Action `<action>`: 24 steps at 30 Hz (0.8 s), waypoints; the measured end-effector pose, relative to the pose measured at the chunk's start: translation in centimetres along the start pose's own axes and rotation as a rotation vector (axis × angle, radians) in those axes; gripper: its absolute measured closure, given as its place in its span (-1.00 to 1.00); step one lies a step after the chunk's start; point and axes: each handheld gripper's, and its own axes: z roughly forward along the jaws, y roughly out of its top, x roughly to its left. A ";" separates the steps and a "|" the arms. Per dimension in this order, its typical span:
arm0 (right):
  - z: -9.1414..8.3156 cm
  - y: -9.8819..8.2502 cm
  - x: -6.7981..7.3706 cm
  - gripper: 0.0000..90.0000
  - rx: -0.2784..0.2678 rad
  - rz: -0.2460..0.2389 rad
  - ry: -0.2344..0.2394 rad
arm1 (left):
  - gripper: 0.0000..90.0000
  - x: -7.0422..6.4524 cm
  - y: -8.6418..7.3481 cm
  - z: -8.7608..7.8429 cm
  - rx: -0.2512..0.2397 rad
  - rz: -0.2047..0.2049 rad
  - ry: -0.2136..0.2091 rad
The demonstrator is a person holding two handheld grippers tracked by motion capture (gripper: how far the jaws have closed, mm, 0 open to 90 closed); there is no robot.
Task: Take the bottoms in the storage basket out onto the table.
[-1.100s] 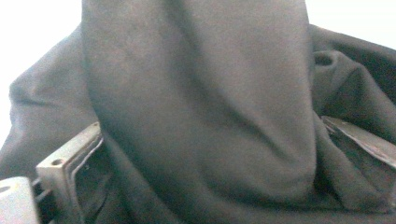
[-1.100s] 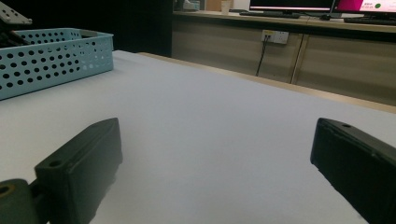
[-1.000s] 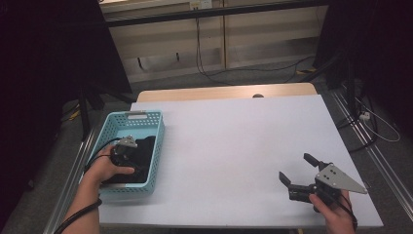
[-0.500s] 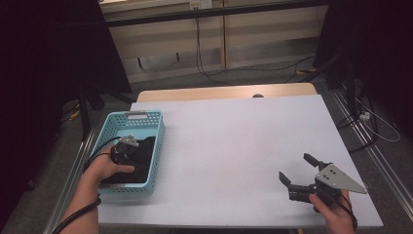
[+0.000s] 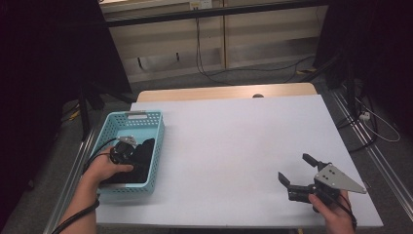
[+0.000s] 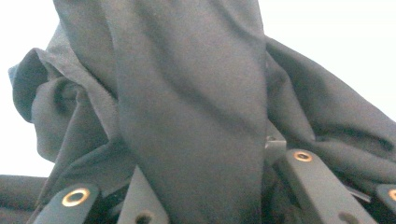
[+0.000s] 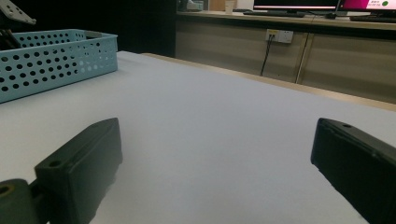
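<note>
High view: a dark garment (image 5: pixel 139 158) is being gripped inside the blue basket (image 5: pixel 158 146) by the left gripper (image 5: pixel 130 150).

Left gripper jaws have just been closing, and in the left gripper view a thick fold of the black cloth (image 6: pixel 187 116) is being gathered between them; the pads appear to be pressing on it, though the contact itself is being hidden by the fabric. The garment is lying in the basket at the table's (image 5: pixel 234 146) left edge, not yet being lifted. The right gripper (image 5: pixel 298 171) is being held near the table's front right corner, well apart from the basket, its jaws being kept wide with nothing between them. A grasp is judged to be forming, so the cloth is being readied for pulling out.
</note>
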 end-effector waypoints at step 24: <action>0.1 0.0 0.0 -0.97 0.004 0.003 0.001 | 0.59 0.0 1.1 -1.1 0.047 -0.089 0.037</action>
